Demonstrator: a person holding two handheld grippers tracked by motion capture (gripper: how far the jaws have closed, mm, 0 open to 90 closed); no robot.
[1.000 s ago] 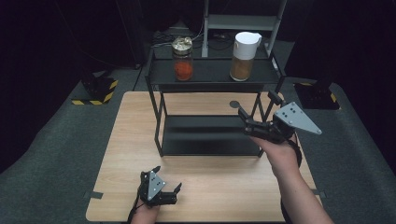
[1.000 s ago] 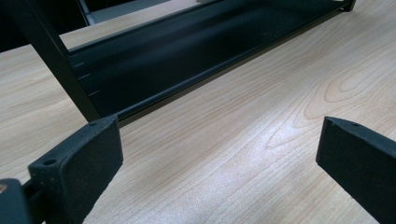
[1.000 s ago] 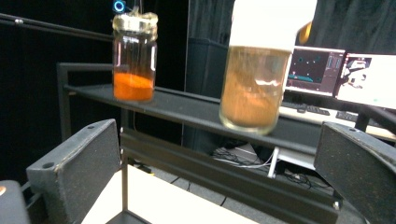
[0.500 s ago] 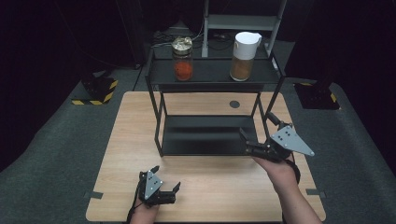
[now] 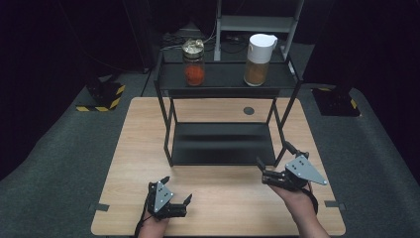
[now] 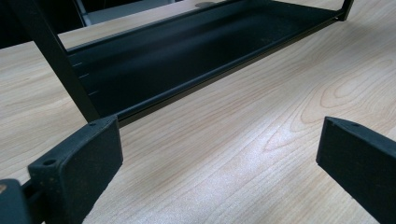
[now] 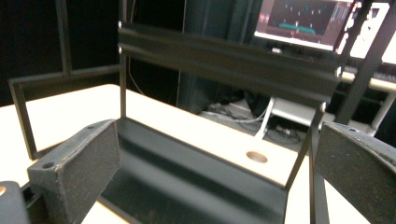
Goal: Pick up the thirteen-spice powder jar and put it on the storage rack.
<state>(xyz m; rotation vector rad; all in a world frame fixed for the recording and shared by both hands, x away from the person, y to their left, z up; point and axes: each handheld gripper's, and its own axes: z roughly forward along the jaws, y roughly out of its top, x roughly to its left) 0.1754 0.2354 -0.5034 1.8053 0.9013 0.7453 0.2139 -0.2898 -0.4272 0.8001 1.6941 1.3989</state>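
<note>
A black two-tier rack stands on the wooden table. On its top shelf are a glass jar with orange contents and a metal lid, and a white-lidded container with brown contents. My left gripper rests open near the table's front edge, left of centre; in the left gripper view its jaws frame bare wood, with the rack's lower shelf beyond. My right gripper is held open, empty, just off the rack's front right leg. Its jaws look across the lower shelf.
A round hole sits in the table behind the rack. A yellow-and-black striped base lies on the floor at far left, and a dark base at far right. Grey shelving stands behind the table. A lit screen shows in the right gripper view.
My right gripper has drawn back and down from the rack's right side to its front right corner, staying open. The left gripper has not moved.
</note>
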